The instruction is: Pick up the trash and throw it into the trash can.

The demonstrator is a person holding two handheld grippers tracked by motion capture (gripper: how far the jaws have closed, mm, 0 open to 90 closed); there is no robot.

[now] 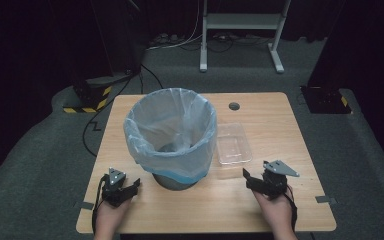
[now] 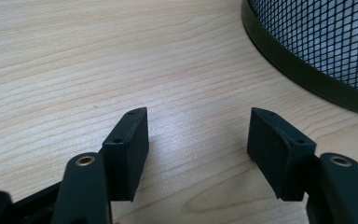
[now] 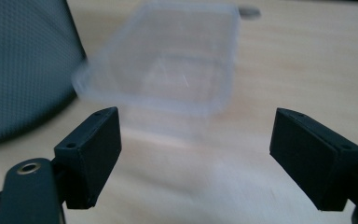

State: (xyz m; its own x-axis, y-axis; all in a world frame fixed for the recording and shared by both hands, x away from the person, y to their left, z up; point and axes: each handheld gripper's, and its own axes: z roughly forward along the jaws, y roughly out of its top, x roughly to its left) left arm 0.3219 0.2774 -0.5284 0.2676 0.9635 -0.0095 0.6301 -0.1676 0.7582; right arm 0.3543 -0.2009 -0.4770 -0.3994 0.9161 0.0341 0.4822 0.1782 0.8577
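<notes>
Resting low on the tabletop (image 1: 260, 107), the left hand-held gripper (image 1: 130, 189) has its jaws apart with only bare wood between them. Its tips sit near the dark base ring of the mesh waste bin (image 1: 172, 177). Risk here: a careless sweep toward the bin could knock that base and shift it, or snag the loose plastic liner (image 1: 170, 125) folded over its rim.

Right of the bin, just beside it, lies the clear plastic tray (image 1: 233, 143), flat and empty as far as can be seen.

The right hand-held gripper (image 1: 252, 181) faces the tray, jaws spread, nothing held, tray still apart from the pads. Judged risks: the tray looks light and slick, so a one-sided push would likely skate it away or against the bin; pinching the thin rim could flex it and let it pop free.

Surface: pale wood grain, a round cable hole (image 1: 234, 106) near the far edge. Room: grey carpet, dark surroundings, a white frame stand (image 1: 240, 22) and cables behind, hazard-striped bases at both sides.
</notes>
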